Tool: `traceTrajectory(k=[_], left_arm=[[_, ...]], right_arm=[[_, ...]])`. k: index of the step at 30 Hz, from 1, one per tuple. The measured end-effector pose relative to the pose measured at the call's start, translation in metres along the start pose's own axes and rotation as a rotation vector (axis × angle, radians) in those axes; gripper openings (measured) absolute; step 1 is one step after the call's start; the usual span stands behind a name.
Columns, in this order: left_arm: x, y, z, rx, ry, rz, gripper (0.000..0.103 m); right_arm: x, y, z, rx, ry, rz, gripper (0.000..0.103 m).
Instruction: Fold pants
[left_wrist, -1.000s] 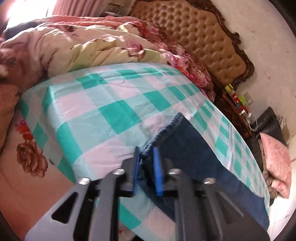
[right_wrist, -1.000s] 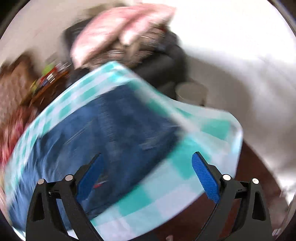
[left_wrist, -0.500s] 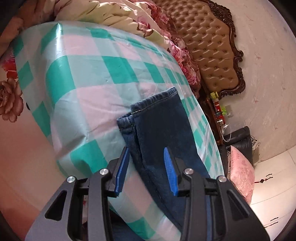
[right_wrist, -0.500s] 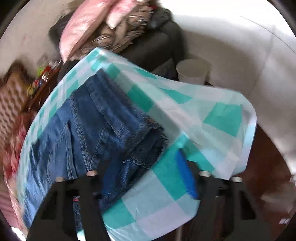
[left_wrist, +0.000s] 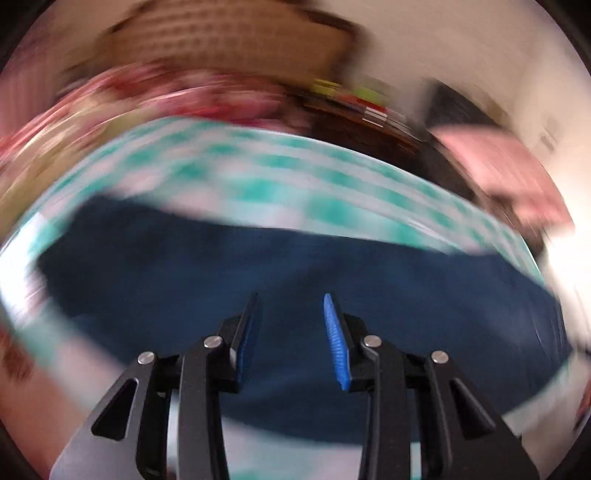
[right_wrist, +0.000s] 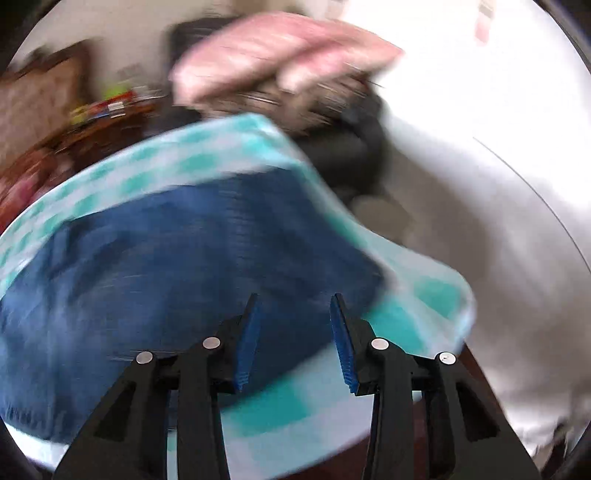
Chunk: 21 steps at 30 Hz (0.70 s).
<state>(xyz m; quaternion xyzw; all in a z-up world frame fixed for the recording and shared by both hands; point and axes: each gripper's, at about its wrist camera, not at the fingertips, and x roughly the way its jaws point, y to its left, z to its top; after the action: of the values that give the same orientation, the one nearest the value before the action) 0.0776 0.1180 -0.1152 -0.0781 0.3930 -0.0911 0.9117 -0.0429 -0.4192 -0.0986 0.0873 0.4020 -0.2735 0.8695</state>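
While both views smear with motion, the nearest things stay sharp: the left gripper holds its jaws parted with nothing between them, and the right gripper likewise stands released and empty. Just past the tips lie the pants, dark blue denim spread flat on the checked cloth that covers the table; in the right wrist view the pants run from about 9 o'clock toward centre, their end stopping short of the cloth's drooping corner at 3 o'clock. Beyond, at 12 o'clock, sit a blurred floral quilt and pink cushions.

The step in hand is probably reaching for the next grip. To do it well, slow the hands first, bring each pair of jaws down over an edge of the denim alone, pinch every layer without catching the cloth beneath, then lift both sides evenly so the fold lands square.
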Motion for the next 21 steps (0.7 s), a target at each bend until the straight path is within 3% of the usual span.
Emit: traceTrajectory(k=[2, 3, 5, 8, 10, 14, 15, 18, 21], left_arm=[[0.023, -0.055, 0.005, 0.101, 0.022, -0.051, 0.03], [0.034, -0.085, 0.005, 0.142, 0.031, -0.088, 0.03], [0.056, -0.14, 0.007, 0.206, 0.047, -0.167, 0.028], [0.084, -0.202, 0.011, 0.235, 0.065, -0.204, 0.028], [0.104, -0.23, 0.012, 0.26, 0.088, -0.183, 0.028], [0.133, -0.242, 0.011, 0.24, 0.142, -0.126, 0.028], [0.139, -0.239, 0.01, 0.236, 0.154, -0.1, 0.028], [0.144, -0.22, 0.017, 0.215, 0.158, -0.082, 0.021], [0.141, -0.194, 0.03, 0.152, 0.124, 0.022, 0.021]], right_arm=[[0.003, 0.029, 0.014, -0.046, -0.024, 0.08, 0.061], [0.006, 0.044, 0.022, -0.069, -0.038, 0.119, 0.064], [0.019, 0.084, 0.044, -0.161, -0.093, 0.139, 0.065], [0.044, 0.131, 0.065, -0.247, -0.097, 0.17, 0.065], [0.069, 0.159, 0.073, -0.314, -0.08, 0.153, 0.065], [0.111, 0.161, 0.078, -0.32, -0.02, 0.051, 0.065], [0.121, 0.154, 0.076, -0.296, 0.018, 0.049, 0.066], [0.12, 0.15, 0.072, -0.289, 0.0, 0.054, 0.069], [0.122, 0.149, 0.071, -0.284, 0.001, 0.052, 0.07]])
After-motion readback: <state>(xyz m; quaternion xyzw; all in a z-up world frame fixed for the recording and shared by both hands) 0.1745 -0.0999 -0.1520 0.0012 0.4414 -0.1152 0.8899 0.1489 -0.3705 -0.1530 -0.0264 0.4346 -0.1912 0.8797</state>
